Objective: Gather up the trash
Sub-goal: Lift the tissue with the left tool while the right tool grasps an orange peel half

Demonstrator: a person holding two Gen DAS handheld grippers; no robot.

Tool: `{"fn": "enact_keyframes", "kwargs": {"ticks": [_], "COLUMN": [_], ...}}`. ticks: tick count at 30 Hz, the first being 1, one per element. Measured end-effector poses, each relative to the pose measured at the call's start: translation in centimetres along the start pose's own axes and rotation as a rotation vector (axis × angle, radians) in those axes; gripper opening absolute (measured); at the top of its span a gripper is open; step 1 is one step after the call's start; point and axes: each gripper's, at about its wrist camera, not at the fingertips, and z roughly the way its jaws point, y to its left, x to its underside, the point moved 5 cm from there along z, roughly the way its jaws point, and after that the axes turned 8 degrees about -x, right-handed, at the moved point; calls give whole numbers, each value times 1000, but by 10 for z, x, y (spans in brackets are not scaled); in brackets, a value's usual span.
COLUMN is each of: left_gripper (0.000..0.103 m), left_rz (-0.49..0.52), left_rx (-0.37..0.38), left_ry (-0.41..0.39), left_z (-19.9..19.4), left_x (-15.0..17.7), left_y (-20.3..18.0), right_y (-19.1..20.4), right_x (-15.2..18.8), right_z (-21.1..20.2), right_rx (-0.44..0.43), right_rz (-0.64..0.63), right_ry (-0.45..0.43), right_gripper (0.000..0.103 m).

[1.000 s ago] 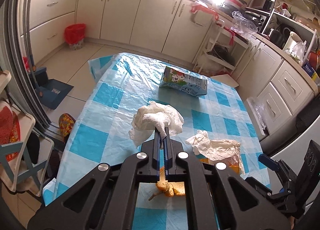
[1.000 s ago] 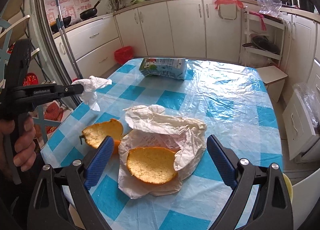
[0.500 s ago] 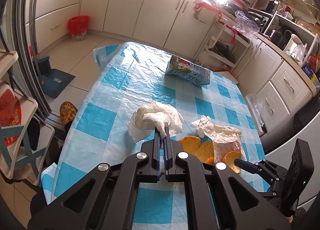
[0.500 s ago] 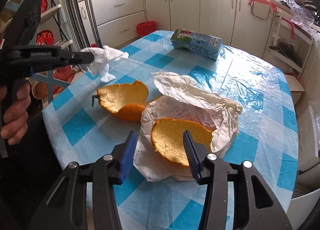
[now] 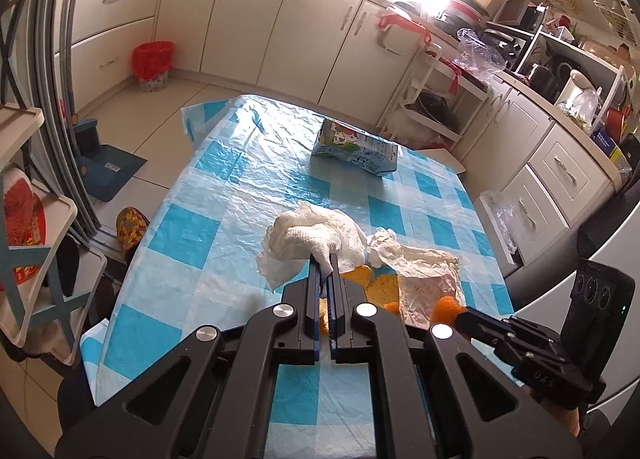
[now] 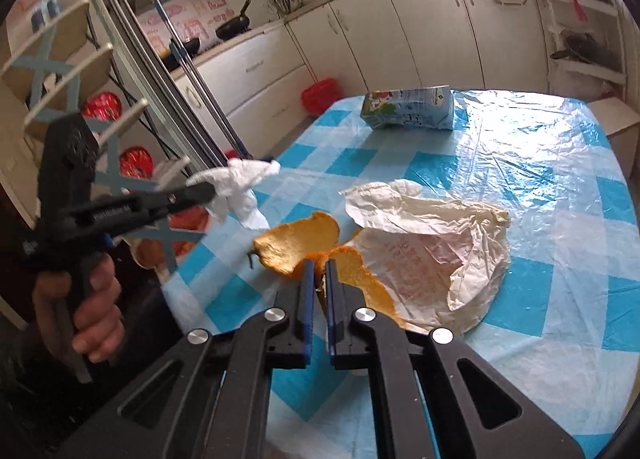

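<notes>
Gripping a crumpled white paper towel (image 5: 312,239), the left gripper (image 5: 323,261) has its fingers pressed together on a fold of it, and the wad hangs off the tips above the table (image 5: 188,235). From the right wrist view the same towel (image 6: 240,187) juts from that gripper (image 6: 208,191) at about 9 o'clock, clear of the blue-checked cloth, with the person's left hand (image 6: 86,307) wrapped round the handle.

The right gripper (image 6: 317,265) has its blue-lined fingers drawn nearly together on the edge of an orange peel (image 6: 296,247), pinching it where two curved pieces meet. One piece lies toward 10 o'clock of the tips, the other runs off toward 4 o'clock and sits on a wrinkled white paper wrapper (image 6: 436,247) that spreads out at 2 o'clock.

A milk carton (image 6: 410,107) lies on its side at the far end of the table, at 12 o'clock, well apart from the rest. In the left wrist view the carton (image 5: 354,149) is again at 12 o'clock, and the wrapper (image 5: 424,271) and peel (image 5: 384,285) show just beside the towel at 3 o'clock. A red bin (image 5: 153,65) stands on the floor by the cabinets at 10 o'clock.
</notes>
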Motion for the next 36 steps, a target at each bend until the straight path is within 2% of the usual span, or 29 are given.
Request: {"fn": "enact_keyframes", "kwargs": {"ticks": [4, 9, 12, 15, 17, 18, 19, 23, 29, 31, 32, 34, 36], "left_gripper": [3, 3, 3, 3, 3, 3, 3, 3, 3, 3, 3, 3, 3], "left_rz": [18, 47, 76, 83, 84, 86, 87, 93, 85, 82, 80, 78, 78], "left_rx": [12, 38, 50, 52, 48, 47, 46, 44, 45, 46, 47, 48, 49], "left_ry": [-12, -29, -45, -48, -47, -46, -46, -51, -51, -53, -53, -54, -53], "left_z": [-10, -26, -35, -40, -42, -43, -44, -50, -55, -57, -58, -58, -58], "left_x": [3, 5, 6, 6, 7, 8, 9, 12, 15, 15, 15, 15, 16], "left_y": [-11, -31, -45, -51, -53, -54, -55, -56, -53, -51, -49, -49, -48], "right_y": [-1, -7, -12, -9, 1, 6, 12, 26, 21, 16, 15, 13, 12], "right_x": [-7, -14, -14, -6, 4, 12, 17, 34, 47, 50, 50, 48, 42], "right_z": [-21, -54, -72, -72, -57, -51, -42, -8, 33, 41, 42, 38, 29], "right_rx": [-105, -171, -139, -93, -58, -30, -4, 63, 188, 197, 194, 172, 161], "right_rz": [96, 168, 175, 138, 91, 59, 20, -97, -195, -189, -181, -159, -134], "right_ry": [-95, -210, -249, -196, -111, -75, -40, 78, 196, 222, 222, 201, 166], "right_gripper": [5, 5, 5, 5, 22, 42, 48, 48, 45, 30, 26, 11, 7]}}
